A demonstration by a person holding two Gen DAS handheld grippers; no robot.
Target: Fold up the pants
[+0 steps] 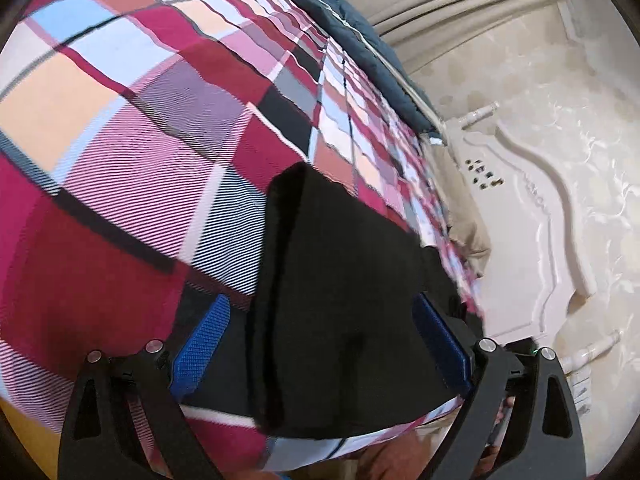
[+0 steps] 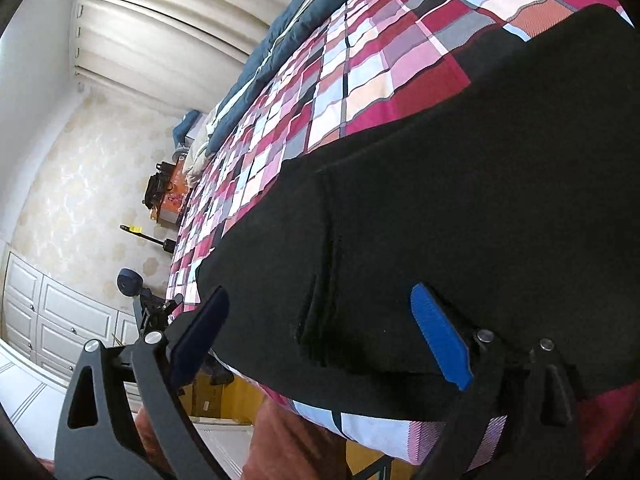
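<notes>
Bright, even light; fisheye-curved edges; slight motion blur throughout.

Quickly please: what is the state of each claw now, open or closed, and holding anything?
Left claw: open, black pants between its fingers, not gripped.
Right claw: open above the pants, holding nothing.

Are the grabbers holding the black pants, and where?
No. Both the left gripper and right gripper are open over the pants near the bed's edge, pinching nothing.

- Plaid bedspread (image 1: 140,152) lies bare from nine to twelve o'clock of the black pants (image 1: 340,300).
- Blue quilt (image 2: 256,68) and curtain (image 2: 160,28) bound the far edge at twelve.
</notes>
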